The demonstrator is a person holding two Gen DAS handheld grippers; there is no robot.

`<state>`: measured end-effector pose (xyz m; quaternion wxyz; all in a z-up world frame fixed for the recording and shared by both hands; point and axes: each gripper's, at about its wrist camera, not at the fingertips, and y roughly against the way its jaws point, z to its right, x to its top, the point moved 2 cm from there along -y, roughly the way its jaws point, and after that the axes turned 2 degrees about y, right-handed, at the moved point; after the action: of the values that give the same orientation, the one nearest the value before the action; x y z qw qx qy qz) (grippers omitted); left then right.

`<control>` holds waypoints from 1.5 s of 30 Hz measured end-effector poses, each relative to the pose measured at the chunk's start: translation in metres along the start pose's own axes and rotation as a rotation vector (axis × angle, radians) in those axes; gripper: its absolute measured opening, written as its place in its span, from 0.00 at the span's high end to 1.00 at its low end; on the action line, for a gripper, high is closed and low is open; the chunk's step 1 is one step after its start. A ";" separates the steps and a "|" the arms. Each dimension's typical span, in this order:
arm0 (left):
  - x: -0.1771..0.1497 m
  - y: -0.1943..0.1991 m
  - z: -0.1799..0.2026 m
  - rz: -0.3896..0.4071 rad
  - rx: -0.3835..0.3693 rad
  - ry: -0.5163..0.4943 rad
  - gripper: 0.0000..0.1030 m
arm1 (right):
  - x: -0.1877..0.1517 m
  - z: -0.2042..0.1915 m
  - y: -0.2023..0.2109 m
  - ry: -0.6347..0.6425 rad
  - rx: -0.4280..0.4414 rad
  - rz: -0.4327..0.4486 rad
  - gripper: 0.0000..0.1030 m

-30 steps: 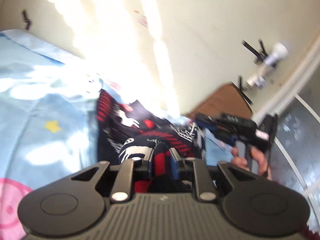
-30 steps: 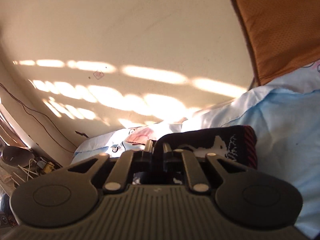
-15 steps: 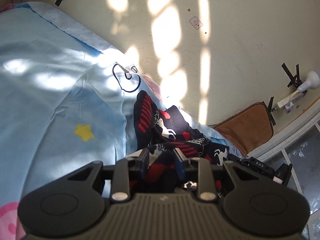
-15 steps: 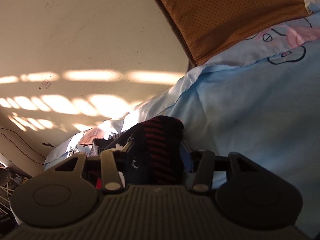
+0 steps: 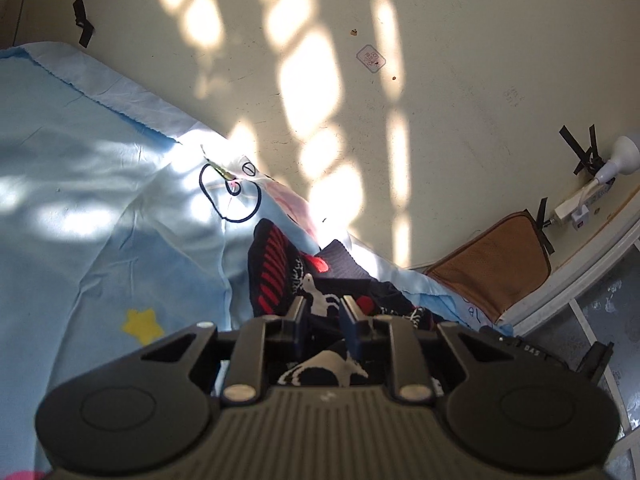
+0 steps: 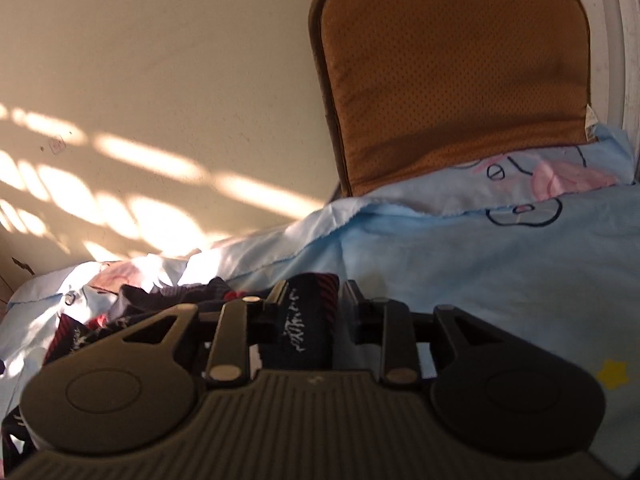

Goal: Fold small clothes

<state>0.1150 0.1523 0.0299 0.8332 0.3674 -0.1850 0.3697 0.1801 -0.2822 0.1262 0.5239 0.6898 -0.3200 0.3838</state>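
Observation:
A small dark navy garment with red stripes and white reindeer patterns lies bunched on a light blue sheet. My left gripper is shut on a fold of it, with cloth between the fingers. In the right wrist view the same garment sits between the fingers of my right gripper, which is shut on its striped edge. More of the garment trails to the left. The right gripper's body shows at the lower right of the left wrist view.
A cream wall with sun patches rises behind the bed. A brown cushion leans on the wall at the sheet's far edge. A white lamp and power strip hang on the wall. A window frame is at right.
Both grippers have lowered and swung with the garment. The right wrist view has turned to the brown cushion, and the garment now sits bunched closer to the sheet.

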 end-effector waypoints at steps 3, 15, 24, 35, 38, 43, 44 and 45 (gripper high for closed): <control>-0.004 0.017 -0.014 0.035 0.007 0.025 0.64 | -0.003 -0.035 0.010 0.022 0.220 -0.086 0.68; -0.035 -0.001 -0.054 0.047 0.042 0.090 0.49 | -0.111 -0.175 -0.030 -0.082 0.622 -0.455 0.61; -0.040 0.002 -0.049 0.048 0.038 0.022 0.47 | -0.054 -0.184 0.019 0.360 0.548 -0.357 0.93; -0.039 0.006 -0.049 0.061 0.042 0.032 0.44 | -0.006 -0.084 -0.038 1.037 -0.312 -0.289 0.73; -0.039 0.005 -0.051 0.055 0.047 0.038 0.44 | 0.004 -0.073 -0.036 0.866 -0.260 -0.237 0.73; -0.039 0.004 -0.050 0.053 0.050 0.037 0.44 | 0.000 -0.111 -0.025 0.703 -0.009 -0.174 0.70; -0.038 0.005 -0.051 0.055 0.049 0.039 0.44 | -0.004 -0.118 -0.026 0.688 0.032 -0.181 0.71; -0.038 0.006 -0.051 0.057 0.048 0.041 0.44 | -0.011 -0.129 -0.027 0.682 0.072 -0.187 0.70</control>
<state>0.0876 0.1747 -0.0233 0.8167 0.3742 -0.1695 0.4052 0.1725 -0.1499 0.1235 0.6089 0.5662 -0.0484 0.5534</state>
